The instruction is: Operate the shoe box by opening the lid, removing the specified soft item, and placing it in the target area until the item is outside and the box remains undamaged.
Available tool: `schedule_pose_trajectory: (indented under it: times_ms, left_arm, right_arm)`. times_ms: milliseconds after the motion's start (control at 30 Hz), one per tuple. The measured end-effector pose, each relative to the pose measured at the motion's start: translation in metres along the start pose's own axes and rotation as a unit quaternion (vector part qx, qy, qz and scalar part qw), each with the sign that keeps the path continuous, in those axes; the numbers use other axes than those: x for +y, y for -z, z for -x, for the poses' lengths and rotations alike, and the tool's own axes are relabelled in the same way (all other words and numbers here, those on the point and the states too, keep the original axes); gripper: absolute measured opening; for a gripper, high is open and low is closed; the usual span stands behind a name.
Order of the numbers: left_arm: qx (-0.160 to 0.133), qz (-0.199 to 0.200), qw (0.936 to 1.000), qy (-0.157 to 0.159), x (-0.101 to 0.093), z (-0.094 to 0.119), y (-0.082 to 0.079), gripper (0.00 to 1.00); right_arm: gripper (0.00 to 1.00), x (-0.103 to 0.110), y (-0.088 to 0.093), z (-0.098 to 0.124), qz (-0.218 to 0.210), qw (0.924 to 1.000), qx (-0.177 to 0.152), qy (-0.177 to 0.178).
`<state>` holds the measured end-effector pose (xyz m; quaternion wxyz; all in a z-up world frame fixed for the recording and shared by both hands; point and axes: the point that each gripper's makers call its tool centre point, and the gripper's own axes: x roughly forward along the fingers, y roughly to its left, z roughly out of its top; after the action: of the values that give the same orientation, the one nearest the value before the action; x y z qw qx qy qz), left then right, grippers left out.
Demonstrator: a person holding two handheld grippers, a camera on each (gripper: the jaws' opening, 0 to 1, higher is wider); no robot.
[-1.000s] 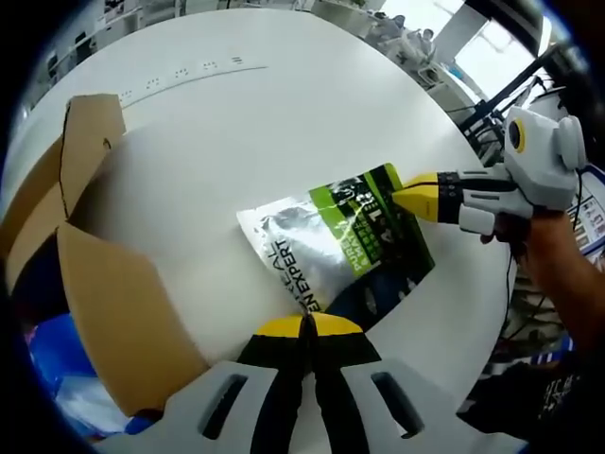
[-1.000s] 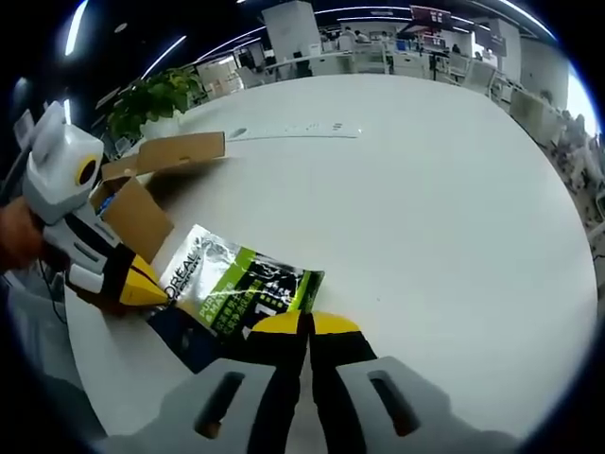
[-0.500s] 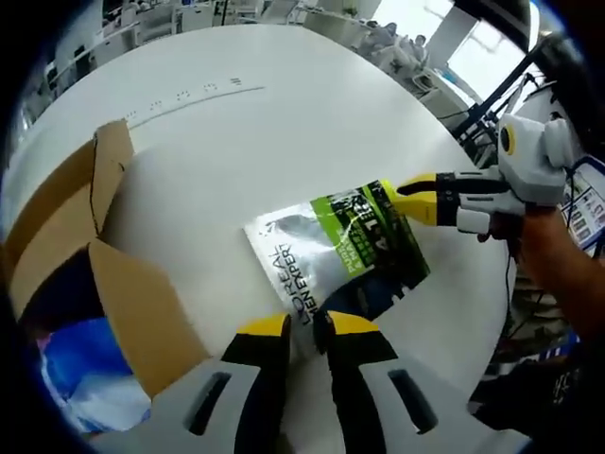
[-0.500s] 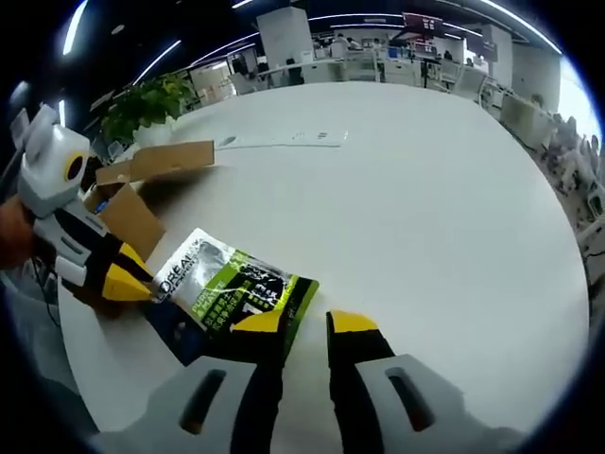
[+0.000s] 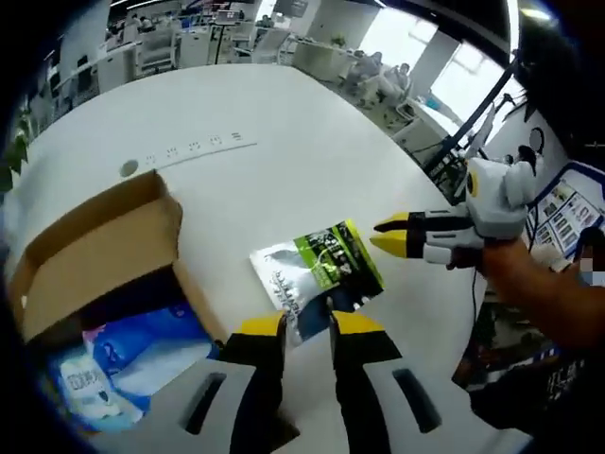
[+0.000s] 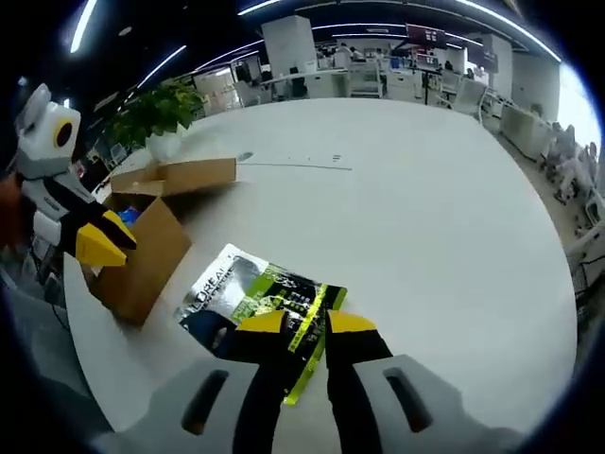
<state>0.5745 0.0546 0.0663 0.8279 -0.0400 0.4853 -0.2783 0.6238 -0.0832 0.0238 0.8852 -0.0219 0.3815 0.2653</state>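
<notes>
Left claw [image 5: 302, 324]: we see its yellow-tipped jaws parted with a narrow gap, nothing between them, above the near edge of the pouch.
Right claw [image 6: 304, 323]: jaws likewise apart and holding nothing, hovering over the pouch's green end; in the left gripper view it [image 5: 388, 235] comes in from the right, jaws spread, just beside the pouch but clear of it.
Pouch [image 5: 317, 279]: we find the silver, green and dark-blue L'Oréal Men Expert sachet lying flat on the surface, outside the box, toward the edge nearest the person; in the right gripper view it [image 6: 248, 292] lies just beside the box.
Shoe box [image 5: 106, 248]: brown cardboard, open, standing near the surface's edge, with blue and white soft packs [image 5: 132, 348] inside.
Lid flap [image 6: 180, 176]: we see it folded back, away from the opening.
Surface [image 6: 425, 227]: round, white, with a thin printed strip [image 5: 194, 148] beyond the box.
Plant [image 6: 156, 112]: potted, at the far edge.
</notes>
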Motion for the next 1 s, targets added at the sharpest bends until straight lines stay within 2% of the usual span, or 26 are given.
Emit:
schedule_pose_trajectory:
  times_ms: [167, 567, 1000]
  left_arm:
    - [-0.003, 0.015, 0.9999, -0.006, 0.017, 0.022, 0.011, 0.18]
    - [-0.026, 0.037, 0.9988, -0.02, 0.05, 0.07, 0.023, 0.18]
    - [-0.035, 0.064, 0.9964, -0.044, 0.091, 0.108, 0.043, 0.18]
  right_arm:
    - [0.13, 0.02, -0.011, 0.009, 0.01, 0.9999, -0.005, -0.001]
    - [0.13, 0.075, -0.042, 0.025, 0.043, 0.9989, -0.018, -0.008]
    - [0.13, 0.142, -0.066, 0.017, 0.075, 0.9962, -0.022, -0.039]
